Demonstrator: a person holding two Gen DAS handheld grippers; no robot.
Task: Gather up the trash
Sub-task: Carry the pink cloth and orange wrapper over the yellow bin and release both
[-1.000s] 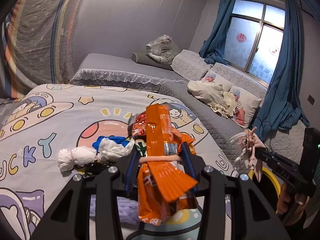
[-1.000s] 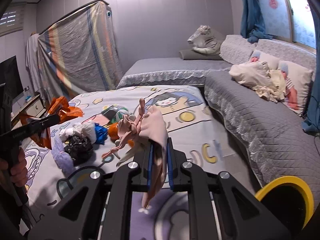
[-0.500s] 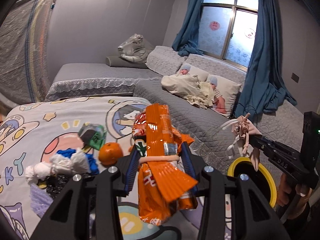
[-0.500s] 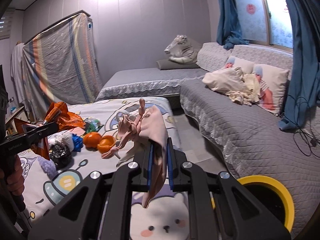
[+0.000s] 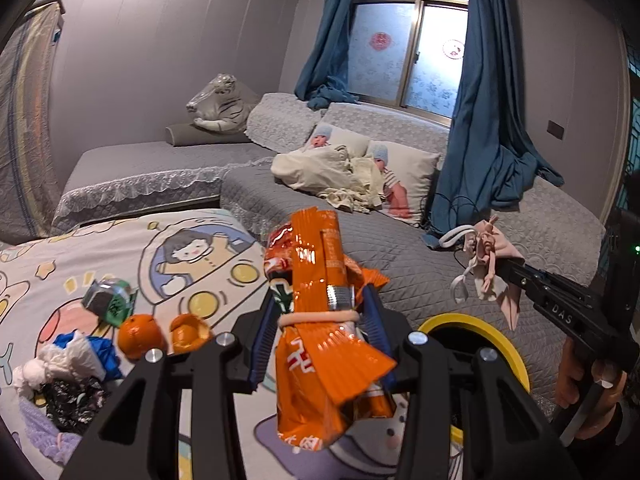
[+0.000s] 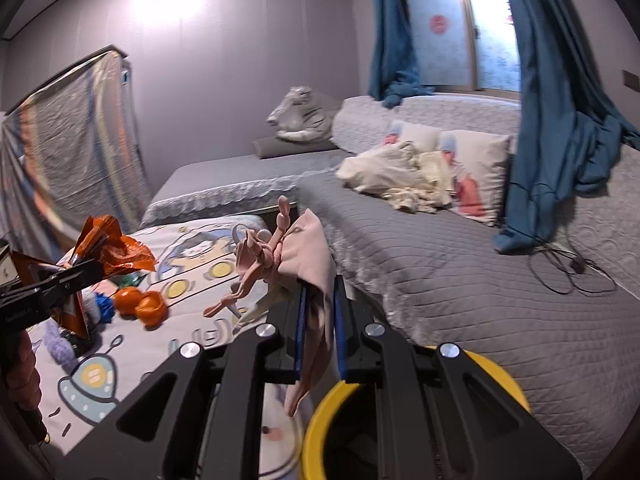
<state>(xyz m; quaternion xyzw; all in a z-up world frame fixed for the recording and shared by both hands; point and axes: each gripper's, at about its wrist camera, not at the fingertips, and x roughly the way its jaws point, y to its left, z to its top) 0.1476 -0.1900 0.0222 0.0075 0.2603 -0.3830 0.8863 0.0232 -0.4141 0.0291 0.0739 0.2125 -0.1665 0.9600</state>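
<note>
- Left gripper (image 5: 320, 320) clamped on an orange snack wrapper (image 5: 320, 304), pinched across its banded middle so both crinkled ends stick out past the pads; probably gripped there because the rubber band gathers the foil into one firm bundle.
- Right gripper (image 6: 319, 320) nearly closed on a limp pink cloth scrap (image 6: 308, 256), thin fabric squeezed between the blue pads (image 6: 300, 320), knotted strings hanging free above and a tail drooping below.
- Both loads carried clear of the cartoon-print blanket (image 5: 188, 248), pointing slightly downward toward the yellow-rimmed bin (image 6: 404, 376) on the floor beside the grey quilted sofa (image 6: 460, 280).
- In the right wrist view, bin mouth directly beneath the pink scrap's hanging tail; judged close to a drop, provided the tail falls inside the rim.
- In the left wrist view, wrapper short of the bin (image 5: 468, 324), which sits lower right behind the finger frame; judged second in line.
- Remaining rubbish on the blanket: two orange peel pieces (image 5: 160, 332), a green-and-silver crumpled pack (image 5: 108, 298), white and blue wadding (image 5: 72, 356), a dark crumpled piece (image 5: 76, 400), clustered together, likely for later trips.
- Risk: light foil and cloth catching on the rim or on the pads at release.
</note>
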